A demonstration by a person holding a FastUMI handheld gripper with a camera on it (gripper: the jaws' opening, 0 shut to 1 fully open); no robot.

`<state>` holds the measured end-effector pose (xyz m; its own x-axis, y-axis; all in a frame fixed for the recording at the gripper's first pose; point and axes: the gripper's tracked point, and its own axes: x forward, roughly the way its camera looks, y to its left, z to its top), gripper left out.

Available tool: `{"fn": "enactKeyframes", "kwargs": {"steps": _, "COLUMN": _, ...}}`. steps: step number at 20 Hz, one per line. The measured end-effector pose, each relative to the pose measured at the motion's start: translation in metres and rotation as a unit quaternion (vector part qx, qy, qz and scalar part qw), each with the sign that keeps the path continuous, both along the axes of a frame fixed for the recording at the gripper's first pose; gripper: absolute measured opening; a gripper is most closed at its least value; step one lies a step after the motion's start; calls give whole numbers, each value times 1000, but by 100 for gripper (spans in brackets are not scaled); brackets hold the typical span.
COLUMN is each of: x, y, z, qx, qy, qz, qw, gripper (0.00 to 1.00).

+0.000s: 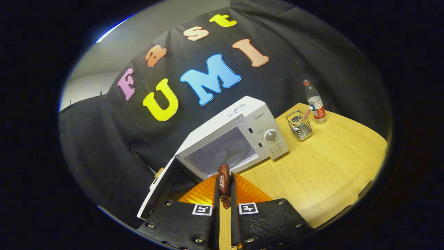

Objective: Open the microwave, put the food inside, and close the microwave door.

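- Black cloth (104,139) forms the booth's wall behind everything, with a strip of pale grey wall (100,69) showing past its upper edge.
- Below it, a light wooden table (333,166) with a visible grain carries all the objects in the scene.
- On that table sits a white microwave (239,139), seen at a tilt, with its control panel and a round dial (270,135) on the side nearer the table's bare stretch.
- Its door (163,187) is swung wide open and hangs toward the fingers, its dark inner face turned up; the pale cavity (222,152) is exposed, with what looks like a glass turntable on its floor.
- At the bottom of the view the gripper (224,191) has its two fingers drawn close together, both pressing on the food (224,180) between them.
- That food is a small, dark reddish-brown, glossy lump with an uneven surface, standing narrow and upright between the fingers, its top poking just above their tips.
- It is held just ahead of the open cavity, beside the door's inner edge; whether it has crossed the threshold cannot be told.
- Well apart from the microwave, beyond the control panel, stands a wire mesh holder (299,126) with a pinkish stick leaning in it.
- Just beside the holder is a clear plastic bottle (315,102) with a red cap and red label, upright near the table's far edge.
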<state>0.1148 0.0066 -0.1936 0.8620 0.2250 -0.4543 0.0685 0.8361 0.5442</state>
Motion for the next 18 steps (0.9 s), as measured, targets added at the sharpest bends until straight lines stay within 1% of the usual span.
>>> {"fn": "enactKeyframes", "kwargs": {"steps": 5, "x": 37, "y": 18, "z": -6, "qx": 19, "qy": -7, "qz": 0, "qw": 1000, "gripper": 13}}
{"fn": "enactKeyframes", "kwargs": {"steps": 9, "x": 66, "y": 30, "z": -13, "qx": 43, "qy": -13, "qz": -11, "qw": 999, "gripper": 13}}
{"fn": "enactKeyframes", "kwargs": {"steps": 18, "x": 123, "y": 65, "z": -40, "qx": 73, "qy": -32, "qz": -33, "qw": 996, "gripper": 13}}
